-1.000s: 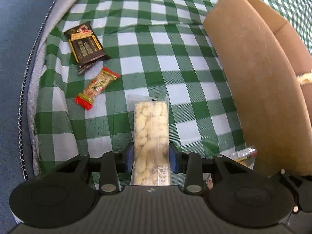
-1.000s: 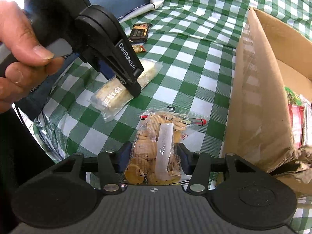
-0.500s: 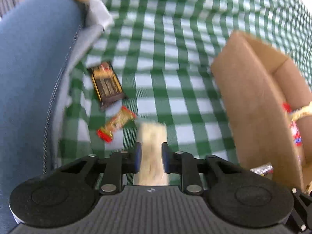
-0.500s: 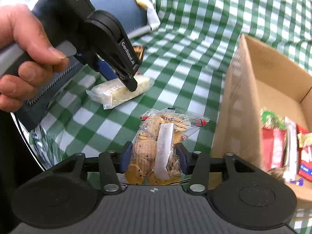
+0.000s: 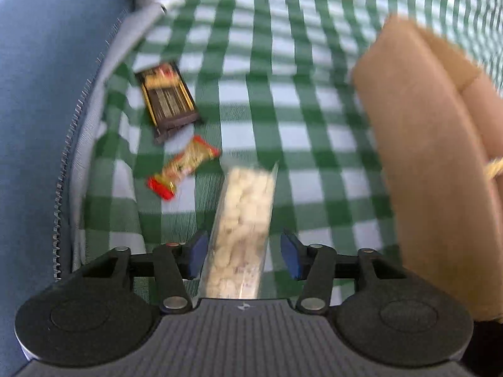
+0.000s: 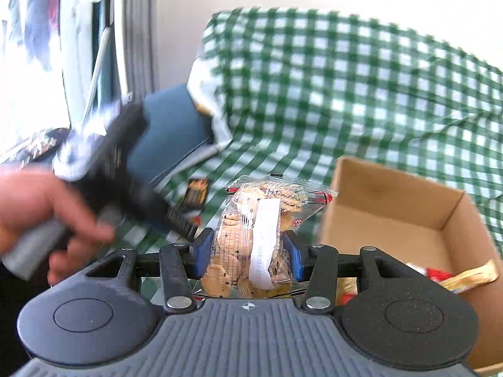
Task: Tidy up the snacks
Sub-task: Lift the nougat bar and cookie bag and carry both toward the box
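Observation:
In the left wrist view my left gripper (image 5: 243, 259) stands open around a clear pack of pale puffed snacks (image 5: 242, 223); its right pad is clear of the pack. A dark chocolate bar (image 5: 168, 99) and a red-and-yellow candy (image 5: 184, 166) lie on the checked cloth beyond. In the right wrist view my right gripper (image 6: 248, 259) is shut on a clear bag of small cookies (image 6: 251, 235), held in the air left of the open cardboard box (image 6: 396, 216). The blurred left gripper (image 6: 132, 182) and its hand are at the left.
The green-and-white checked cloth (image 5: 283, 62) covers the surface. A blue cushion with a zipper (image 5: 47, 94) borders it on the left. The box wall (image 5: 433, 172) rises at the right. Several snack packs (image 6: 446, 278) lie inside the box.
My left jaws have opened from around the puffed-snack pack. My right gripper has lifted the cookie bag off the cloth, up towards the box. Both views are blurred by motion.

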Demonstrator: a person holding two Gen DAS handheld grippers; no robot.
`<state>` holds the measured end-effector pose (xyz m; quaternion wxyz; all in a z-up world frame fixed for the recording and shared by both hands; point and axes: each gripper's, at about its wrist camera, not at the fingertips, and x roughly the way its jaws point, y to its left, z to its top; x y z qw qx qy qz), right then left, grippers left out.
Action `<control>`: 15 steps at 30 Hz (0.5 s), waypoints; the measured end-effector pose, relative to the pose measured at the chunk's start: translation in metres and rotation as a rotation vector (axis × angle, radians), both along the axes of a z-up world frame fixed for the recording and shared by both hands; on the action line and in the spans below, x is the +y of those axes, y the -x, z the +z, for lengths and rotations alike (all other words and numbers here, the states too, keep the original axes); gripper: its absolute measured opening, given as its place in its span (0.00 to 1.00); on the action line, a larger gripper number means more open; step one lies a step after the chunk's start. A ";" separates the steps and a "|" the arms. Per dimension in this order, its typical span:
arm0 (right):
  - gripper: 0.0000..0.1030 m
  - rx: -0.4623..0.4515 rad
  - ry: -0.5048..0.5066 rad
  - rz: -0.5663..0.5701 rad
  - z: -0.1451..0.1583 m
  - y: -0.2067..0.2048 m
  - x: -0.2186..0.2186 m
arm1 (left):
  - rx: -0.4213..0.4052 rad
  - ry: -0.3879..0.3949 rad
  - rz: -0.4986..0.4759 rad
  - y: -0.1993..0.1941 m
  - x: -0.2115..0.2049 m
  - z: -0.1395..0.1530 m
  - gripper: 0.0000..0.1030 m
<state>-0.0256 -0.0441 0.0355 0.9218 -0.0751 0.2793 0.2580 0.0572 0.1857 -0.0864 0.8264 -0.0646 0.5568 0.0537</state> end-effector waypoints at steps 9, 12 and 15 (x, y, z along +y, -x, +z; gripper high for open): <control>0.49 -0.060 -0.017 -0.090 0.029 -0.017 -0.059 | -0.011 -0.044 -0.056 -0.004 -0.016 -0.003 0.39; 0.49 -0.103 -0.007 -0.126 0.035 -0.027 -0.081 | -0.109 -0.030 -0.043 0.008 -0.017 0.017 0.39; 0.49 -0.145 0.019 -0.189 0.028 -0.039 -0.103 | -0.206 -0.019 -0.021 0.014 -0.022 0.035 0.39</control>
